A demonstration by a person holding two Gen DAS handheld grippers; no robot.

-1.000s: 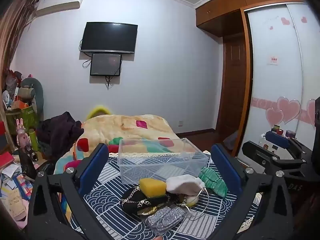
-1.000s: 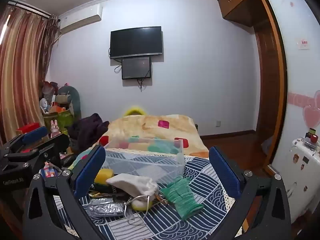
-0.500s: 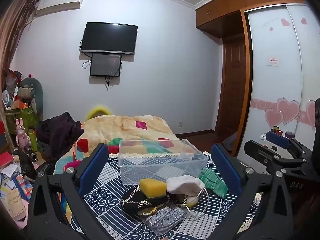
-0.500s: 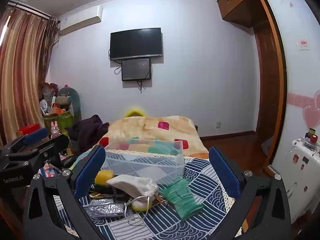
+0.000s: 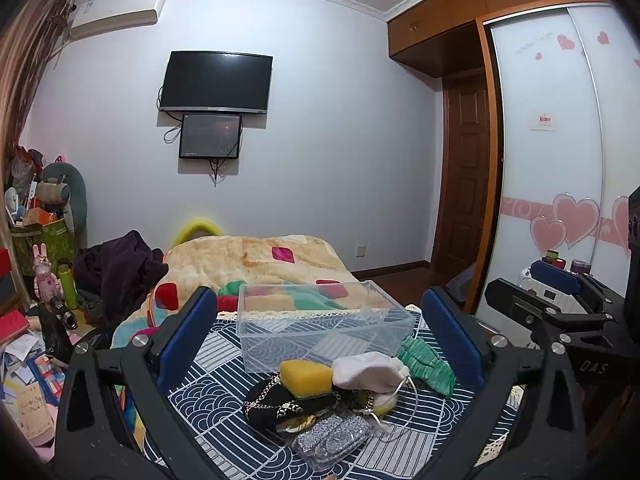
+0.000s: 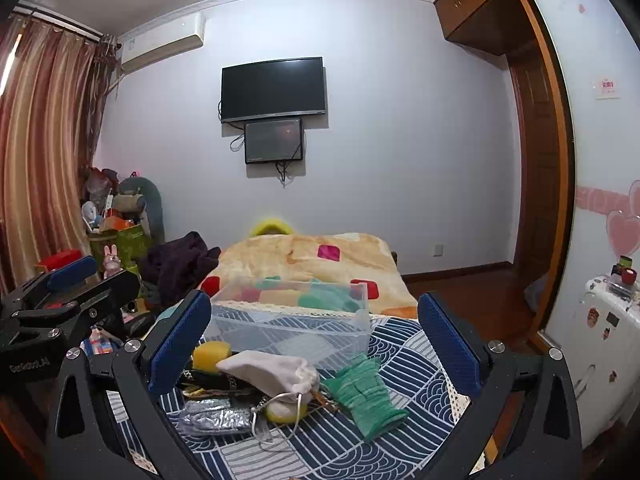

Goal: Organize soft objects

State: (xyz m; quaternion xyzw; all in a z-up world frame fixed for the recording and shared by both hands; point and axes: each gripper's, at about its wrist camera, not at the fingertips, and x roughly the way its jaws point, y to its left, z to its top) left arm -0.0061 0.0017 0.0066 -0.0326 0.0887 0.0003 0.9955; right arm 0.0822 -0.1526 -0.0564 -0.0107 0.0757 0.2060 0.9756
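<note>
A black TV [image 5: 216, 82] hangs on the far wall with a smaller screen [image 5: 211, 136] just below it. An air conditioner [image 6: 162, 42] sits high near the striped curtain [image 6: 44, 152]. A patchwork blanket [image 6: 304, 256] covers the bed, dark clothes [image 5: 120, 268] heaped beside it.

We hold our left gripper [image 5: 320, 332] level, its blue-padded fingers [image 5: 182, 336] spread wide apart with nothing between them. Our right gripper [image 6: 316, 334] sits alongside it at similar height, jaws equally wide and empty
</note>
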